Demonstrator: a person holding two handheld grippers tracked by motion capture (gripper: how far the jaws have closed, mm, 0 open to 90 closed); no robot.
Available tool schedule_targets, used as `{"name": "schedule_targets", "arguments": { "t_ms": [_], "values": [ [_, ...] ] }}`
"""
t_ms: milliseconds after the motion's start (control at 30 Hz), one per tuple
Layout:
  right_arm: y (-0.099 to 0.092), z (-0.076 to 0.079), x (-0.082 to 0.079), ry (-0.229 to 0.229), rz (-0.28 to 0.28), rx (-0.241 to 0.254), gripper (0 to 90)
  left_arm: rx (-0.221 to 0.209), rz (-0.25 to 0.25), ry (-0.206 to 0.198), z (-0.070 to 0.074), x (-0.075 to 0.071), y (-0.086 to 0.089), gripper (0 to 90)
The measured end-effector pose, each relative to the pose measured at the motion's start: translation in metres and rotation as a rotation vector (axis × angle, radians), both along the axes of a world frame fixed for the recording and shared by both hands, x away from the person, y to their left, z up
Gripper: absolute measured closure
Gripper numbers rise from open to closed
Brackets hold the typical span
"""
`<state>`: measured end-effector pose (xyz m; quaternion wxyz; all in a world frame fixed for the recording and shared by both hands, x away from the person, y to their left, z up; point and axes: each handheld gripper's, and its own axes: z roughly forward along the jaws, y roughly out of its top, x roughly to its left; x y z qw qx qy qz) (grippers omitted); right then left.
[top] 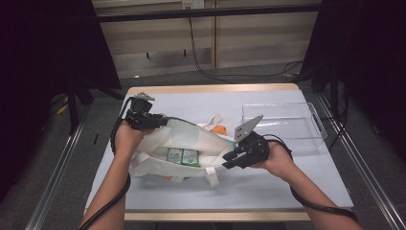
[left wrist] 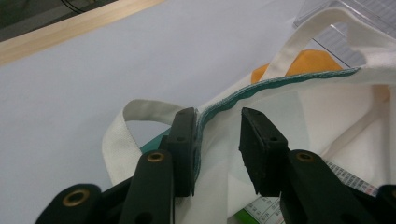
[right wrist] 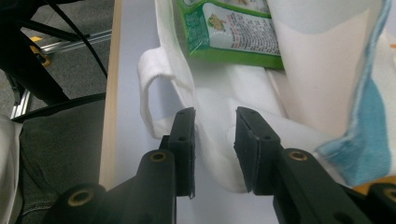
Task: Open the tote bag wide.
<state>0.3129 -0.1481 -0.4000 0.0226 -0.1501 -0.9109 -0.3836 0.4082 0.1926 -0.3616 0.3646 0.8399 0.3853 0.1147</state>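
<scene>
2 grippers sit at opposite ends of a white tote bag [top: 179,148] lying open on the desk [top: 268,187], left of the clear plastic tray [top: 282,125]. The left gripper [top: 160,120] is at the far-left rim, the right gripper [top: 229,160] at the near-right corner. Both pairs of jaws stand apart with cloth between them, so I judge the step as letting go of the bag's mouth after spreading it; the next move calls for backing each gripper clear without dragging the fabric shut.

The left gripper view shows the green-stitched hem [left wrist: 280,81] resting against 1 jaw, the other jaw clear of it, and an orange item [left wrist: 310,63] behind. The right gripper view shows a fold of white cloth [right wrist: 215,140] loose between its jaws, plus the green printed carton [right wrist: 229,32] inside, whose 2 panels the high view sees from above.
</scene>
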Motion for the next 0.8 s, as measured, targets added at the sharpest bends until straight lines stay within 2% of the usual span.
{"name": "schedule_targets", "arguments": {
  "t_ms": [100, 167, 200, 233, 267, 300, 400, 467, 500, 600, 633, 667, 700, 733, 800],
  "values": [
    [0.0, 0.005, 0.002, 0.0, 0.001, 0.008, 67.0, 0.021, -0.023, 0.003, 0.005, -0.002, 0.0, 64.8],
    [0.001, 0.008, 0.003, -0.002, 0.004, 0.008, 66.3, 0.001, -0.019, 0.003, 0.006, -0.003, 0.0, 64.1],
    [0.001, 0.01, 0.003, -0.012, 0.004, 0.006, 65.2, 0.005, -0.026, 0.016, 0.007, -0.003, 0.001, 63.5],
    [0.002, 0.012, 0.004, -0.002, 0.001, 0.008, 65.0, 0.009, -0.03, 0.012, 0.007, -0.003, 0.002, 62.8],
    [0.002, 0.013, 0.004, -0.002, 0.001, 0.012, 64.9, -0.006, -0.015, 0.011, 0.007, -0.005, 0.001, 62.1],
    [0.002, 0.015, 0.004, 0.0, 0.002, 0.013, 64.7, 0.001, -0.024, 0.008, 0.007, -0.005, 0.001, 62.0],
    [0.004, 0.019, 0.005, -0.004, -0.003, 0.013, 63.9, 0.007, -0.032, 0.006, 0.01, -0.006, 0.003, 60.0],
    [0.004, 0.021, 0.006, -0.008, -0.006, 0.017, 63.9, -0.006, -0.027, -0.003, 0.012, -0.007, 0.003, 56.5],
    [0.004, 0.022, 0.007, -0.012, -0.014, 0.02, 63.9, 0.011, -0.041, -0.001, 0.014, -0.008, 0.004, 56.4],
    [0.005, 0.025, 0.01, -0.022, -0.024, 0.021, 65.1, 0.0, -0.037, -0.006, 0.017, -0.011, 0.002, 53.8],
    [0.006, 0.025, 0.011, -0.02, -0.029, 0.022, 65.8, 0.007, -0.052, -0.008, 0.018, -0.011, 0.003, 53.0],
    [0.007, 0.025, 0.013, -0.017, -0.028, 0.022, 66.6, -0.013, -0.044, -0.008, 0.019, -0.013, 0.002, 53.2],
    [0.008, 0.024, 0.014, -0.02, -0.035, 0.019, 67.1, -0.014, -0.049, -0.007, 0.02, -0.014, 0.002, 53.1],
    [0.01, 0.024, 0.014, -0.013, -0.043, 0.015, 67.9, 0.013, -0.074, -0.004, 0.022, -0.014, 0.004, 53.0],
    [0.012, 0.023, 0.017, -0.015, -0.037, 0.018, 69.9, -0.009, -0.065, 0.002, 0.023, -0.017, 0.001, 53.0]
  ]
}}
